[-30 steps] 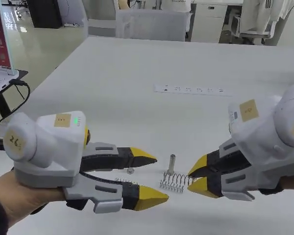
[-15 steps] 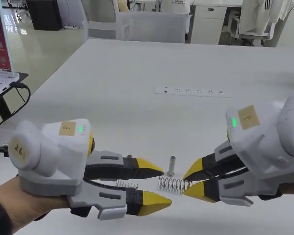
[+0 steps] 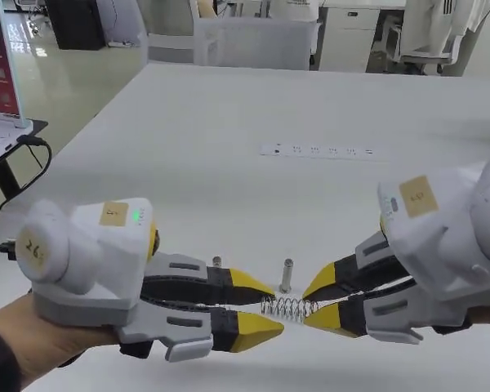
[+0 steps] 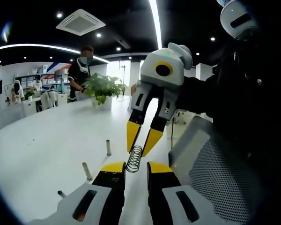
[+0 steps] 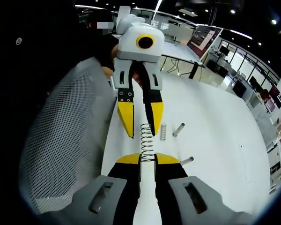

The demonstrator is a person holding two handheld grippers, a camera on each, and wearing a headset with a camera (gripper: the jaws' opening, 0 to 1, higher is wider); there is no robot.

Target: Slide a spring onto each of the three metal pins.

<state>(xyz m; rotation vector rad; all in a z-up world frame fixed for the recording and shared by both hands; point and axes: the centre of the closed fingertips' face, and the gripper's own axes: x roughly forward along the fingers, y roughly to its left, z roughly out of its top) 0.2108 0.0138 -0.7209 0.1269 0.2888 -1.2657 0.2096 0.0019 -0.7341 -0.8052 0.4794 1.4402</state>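
Note:
A steel spring (image 3: 287,308) stretches between the two grippers just above the white table. My right gripper (image 3: 312,304) is shut on one end of the spring (image 5: 146,140). The other end of the spring (image 4: 134,158) reaches between the yellow tips of my left gripper (image 3: 261,306), which is open around it. An upright metal pin (image 3: 287,275) stands just behind the spring, and a second pin (image 3: 217,262) stands further left. Three pins appear in the left gripper view: pin (image 4: 108,147), pin (image 4: 86,170), pin (image 4: 61,193). A second spring (image 5: 163,131) lies on the table beside the left gripper's jaw.
A white power strip (image 3: 322,150) lies across the middle of the table (image 3: 229,122). A laptop on a stand (image 3: 0,98) and its cable are off the table's left edge. Chairs and cabinets stand beyond the far edge.
The left gripper has moved right until its open jaws flank the spring's free end. The right gripper has kept hold of the spring and shifted slightly left. The second spring is now hidden behind the left gripper.

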